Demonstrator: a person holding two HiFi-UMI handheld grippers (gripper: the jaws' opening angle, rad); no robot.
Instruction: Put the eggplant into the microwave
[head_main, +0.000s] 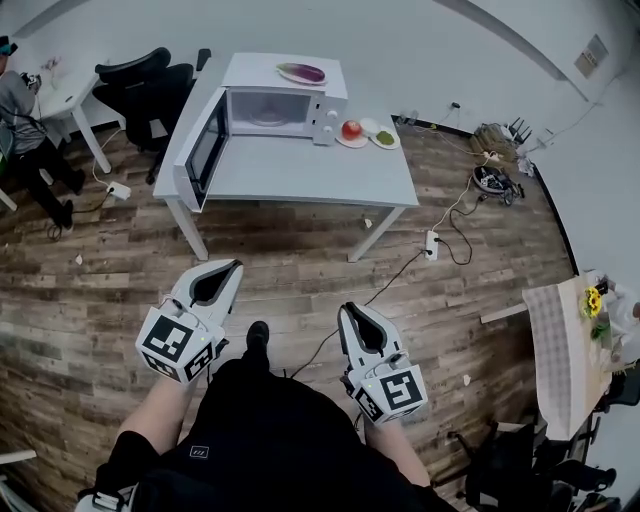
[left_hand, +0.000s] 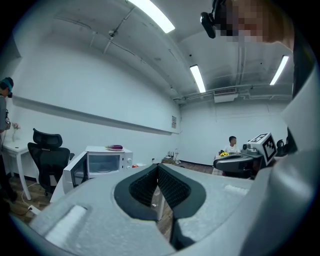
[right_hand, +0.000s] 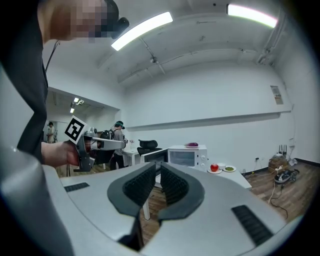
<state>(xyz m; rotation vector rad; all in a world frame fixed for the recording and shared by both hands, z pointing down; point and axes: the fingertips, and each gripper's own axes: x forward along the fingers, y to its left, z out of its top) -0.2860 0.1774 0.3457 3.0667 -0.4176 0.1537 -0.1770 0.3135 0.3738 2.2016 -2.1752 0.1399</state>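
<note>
Head view: the eggplant (head_main: 301, 72) lies on top of the microwave (head_main: 285, 105) at the bench's (head_main: 300, 172) back edge

Left gripper view: the left gripper (left_hand: 157, 168) is pressed together, empty

Right gripper view: the right gripper (right_hand: 157, 168) is a tiny bit apart, empty

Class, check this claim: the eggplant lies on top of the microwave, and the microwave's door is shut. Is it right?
Not quite. The eggplant does lie on top of the microwave, but the door stands open, as the head view shows.
</note>
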